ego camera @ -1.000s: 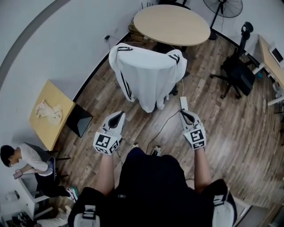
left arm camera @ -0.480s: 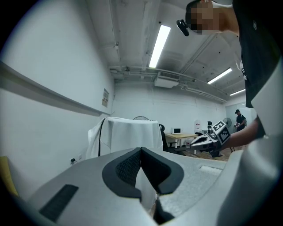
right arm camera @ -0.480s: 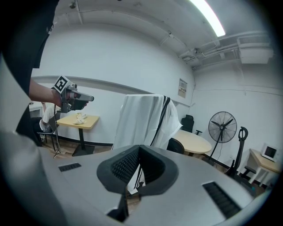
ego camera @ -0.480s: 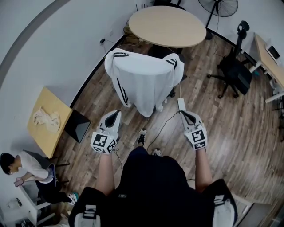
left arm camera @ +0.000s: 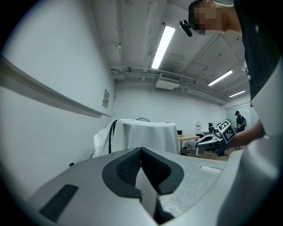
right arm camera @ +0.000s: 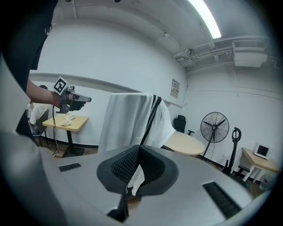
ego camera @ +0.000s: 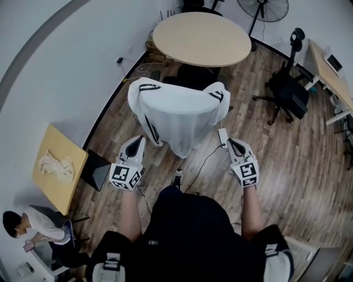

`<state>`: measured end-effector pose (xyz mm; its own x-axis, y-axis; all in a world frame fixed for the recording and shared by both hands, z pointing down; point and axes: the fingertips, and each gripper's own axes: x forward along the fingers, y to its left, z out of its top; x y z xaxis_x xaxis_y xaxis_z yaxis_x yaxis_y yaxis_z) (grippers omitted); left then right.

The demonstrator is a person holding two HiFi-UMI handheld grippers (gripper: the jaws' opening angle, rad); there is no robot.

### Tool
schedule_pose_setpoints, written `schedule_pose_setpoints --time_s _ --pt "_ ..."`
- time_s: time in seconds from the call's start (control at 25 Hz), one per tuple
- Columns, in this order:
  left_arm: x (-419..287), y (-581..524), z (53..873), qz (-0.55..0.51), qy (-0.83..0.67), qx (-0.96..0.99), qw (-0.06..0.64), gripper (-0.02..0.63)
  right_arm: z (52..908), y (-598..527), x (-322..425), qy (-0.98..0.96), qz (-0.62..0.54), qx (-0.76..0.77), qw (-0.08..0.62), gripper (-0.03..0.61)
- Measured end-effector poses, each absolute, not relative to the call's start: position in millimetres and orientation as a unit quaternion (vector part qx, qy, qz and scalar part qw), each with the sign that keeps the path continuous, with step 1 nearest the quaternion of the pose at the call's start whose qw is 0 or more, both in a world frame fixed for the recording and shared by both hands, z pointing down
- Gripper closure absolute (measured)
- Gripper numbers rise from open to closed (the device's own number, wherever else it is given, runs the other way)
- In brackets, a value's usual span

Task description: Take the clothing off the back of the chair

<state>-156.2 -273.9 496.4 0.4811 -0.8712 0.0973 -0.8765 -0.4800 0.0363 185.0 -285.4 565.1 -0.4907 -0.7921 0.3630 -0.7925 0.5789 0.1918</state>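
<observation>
The clothing, a white garment with black stripes down its sleeves, is draped over the back of a chair in the upper middle of the head view. It is just below the round wooden table and well apart from both grippers. Its shoulder line runs left to right across the frame. In the gripper views its long axis is upright, the cloth hanging straight down from the chair back with the hem toward the floor. One striped sleeve falls at the left side and another at the right. The left gripper is at lower left of the garment with its jaws pressed together and nothing between them. It points nearly level at the draped cloth. The right gripper is at lower right, its jaws likewise closed and empty. A sliver of white shows through the gap below its tips, and what it is cannot be told. A white power strip lies on the floor just above the right gripper. The wood-plank floor meets a white wall along the upper left. A small square table at the left edge bears a crumpled cloth, and a seated person is at lower left. A standing fan is at the top, a black office chair at upper right, and a desk at the right edge.
</observation>
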Motion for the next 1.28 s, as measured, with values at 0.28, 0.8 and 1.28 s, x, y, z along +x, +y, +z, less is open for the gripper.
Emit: schedule_pose_setpoints --time_s 0.28,0.8,1.28 --pt "-182 -329 494 0.032 -0.503 0.863 0.033 0.614 560 -329 179 -0.851 0.011 0.489 0.188 0.584" --pt "-236 -416 499 0.014 -0.515 0.856 0.046 0.611 554 -388 158 -0.832 -0.003 0.531 0.161 0.584" --pt "-237 -445 504 -0.004 -0.473 0.878 0.076 0.468 540 -423 203 -0.801 0.026 0.588 0.105 0.584"
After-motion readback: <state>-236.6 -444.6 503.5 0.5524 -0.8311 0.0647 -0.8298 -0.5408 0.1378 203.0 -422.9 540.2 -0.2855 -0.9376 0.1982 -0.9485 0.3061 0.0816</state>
